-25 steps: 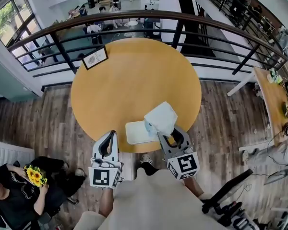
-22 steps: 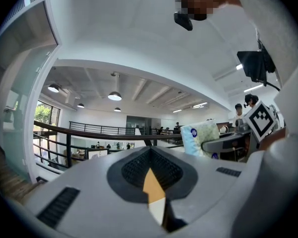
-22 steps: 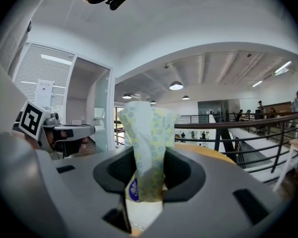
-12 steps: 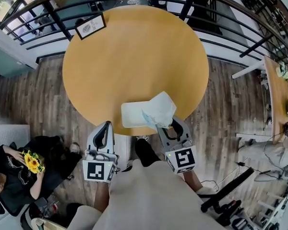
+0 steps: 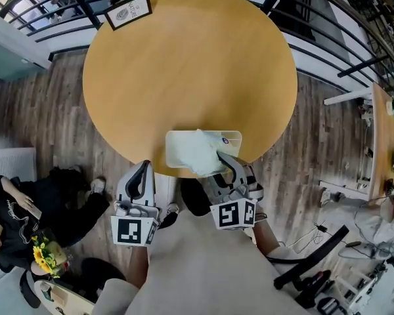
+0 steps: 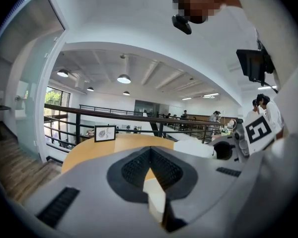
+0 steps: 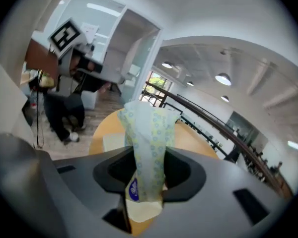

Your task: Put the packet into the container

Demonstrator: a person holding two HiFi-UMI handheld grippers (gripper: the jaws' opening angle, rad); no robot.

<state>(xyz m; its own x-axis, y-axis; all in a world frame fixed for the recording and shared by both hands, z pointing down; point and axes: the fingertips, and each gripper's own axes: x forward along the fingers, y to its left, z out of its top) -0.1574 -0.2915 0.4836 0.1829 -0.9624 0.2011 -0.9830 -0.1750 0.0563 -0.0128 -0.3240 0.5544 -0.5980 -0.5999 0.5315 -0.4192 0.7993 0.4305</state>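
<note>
Between right tongs (image 7: 148,175), the packet (image 7: 146,128)

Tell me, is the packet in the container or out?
Not released: the right hand-held gripper grips the packet, which overlaps the container in the head view. Whether it rests inside, cannot tell.

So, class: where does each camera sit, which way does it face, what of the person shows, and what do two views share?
Head view: on the head, facing down at the table; torso, left gripper, right gripper show.
Left gripper view: on that gripper, facing across the table along shut jaws; torso at right.
Right gripper view: on that gripper, facing along jaws clamped on the packet.
Shared: framed sign, head and left gripper views.
</note>
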